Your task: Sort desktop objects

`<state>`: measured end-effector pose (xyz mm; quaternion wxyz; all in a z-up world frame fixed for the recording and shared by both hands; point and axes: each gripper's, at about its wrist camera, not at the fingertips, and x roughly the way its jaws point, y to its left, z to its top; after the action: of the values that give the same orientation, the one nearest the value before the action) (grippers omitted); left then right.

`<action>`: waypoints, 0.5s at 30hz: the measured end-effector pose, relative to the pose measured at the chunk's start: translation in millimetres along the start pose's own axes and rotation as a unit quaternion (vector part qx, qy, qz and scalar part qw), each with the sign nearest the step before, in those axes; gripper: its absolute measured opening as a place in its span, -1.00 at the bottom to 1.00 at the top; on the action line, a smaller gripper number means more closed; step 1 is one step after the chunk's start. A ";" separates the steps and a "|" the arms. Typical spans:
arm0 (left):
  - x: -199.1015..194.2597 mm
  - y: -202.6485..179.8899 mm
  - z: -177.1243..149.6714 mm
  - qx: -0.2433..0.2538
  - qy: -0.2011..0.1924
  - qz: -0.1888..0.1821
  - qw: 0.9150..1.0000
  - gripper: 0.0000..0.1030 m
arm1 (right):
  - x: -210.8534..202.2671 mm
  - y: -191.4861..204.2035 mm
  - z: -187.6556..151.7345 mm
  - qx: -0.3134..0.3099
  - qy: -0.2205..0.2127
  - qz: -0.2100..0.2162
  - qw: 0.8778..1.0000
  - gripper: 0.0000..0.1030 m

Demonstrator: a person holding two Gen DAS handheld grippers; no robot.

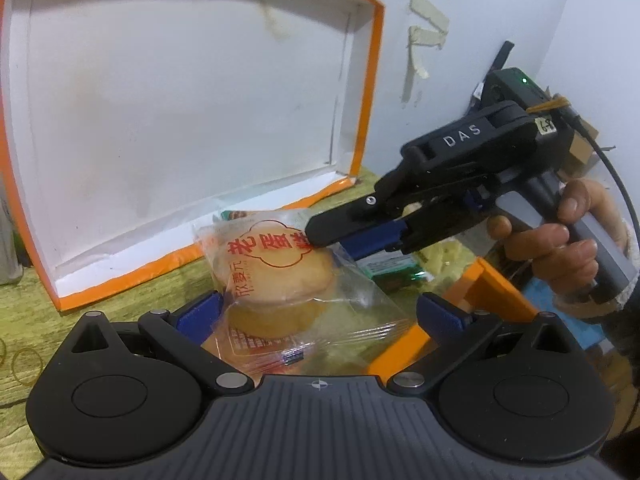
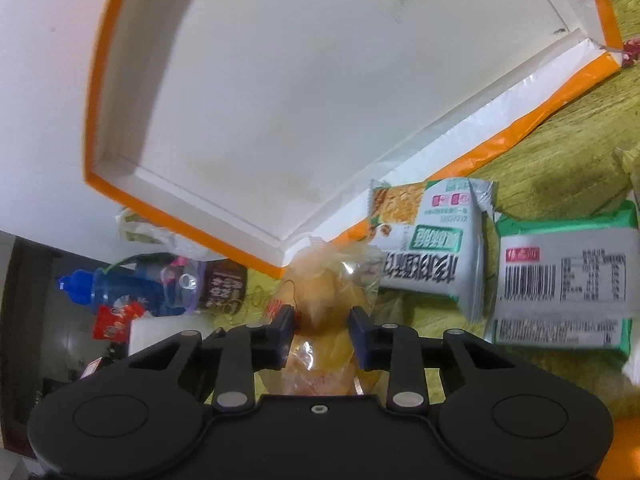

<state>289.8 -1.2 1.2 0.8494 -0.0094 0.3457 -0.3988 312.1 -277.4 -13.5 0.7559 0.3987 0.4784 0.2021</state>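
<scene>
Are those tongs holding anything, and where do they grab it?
The right tongs pinch the wrapped cake by the end of its clear wrapper. The left tongs stand open around it, holding nothing.

You are looking at a box lid [image 1: 192, 92] with a white inside and an orange rim, standing on a yellow-green cloth [image 1: 28, 308] with a mottled weave. Your clear cake wrapper [image 1: 280, 276] carries red characters inside a red scalloped outline, over a golden-yellow cake. Your left gripper [image 1: 318, 312] is black with blue pads, and so is your right gripper [image 2: 322, 322]. To the right lie a white-and-green snack packet [image 2: 434, 240] and a green-edged white packet [image 2: 564, 280] printed with a black barcode. To the far left stands a blue bottle [image 2: 116, 288].
</scene>
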 end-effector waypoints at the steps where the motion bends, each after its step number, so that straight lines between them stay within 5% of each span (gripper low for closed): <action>1: -5.6 -3.6 -0.2 0.002 -0.005 -0.001 1.000 1.00 | -4.1 2.7 -4.6 -0.001 -0.001 0.003 1.000 -0.42; 15: -86.4 -74.5 -53.2 0.017 -0.030 -0.011 0.999 1.00 | -62.0 24.0 -119.8 -0.019 -0.005 0.042 0.999 -0.42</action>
<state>169.9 20.9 32.5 0.8552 -0.0102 0.3129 -0.4132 179.5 -256.6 13.6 0.7567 0.4051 0.4533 0.2404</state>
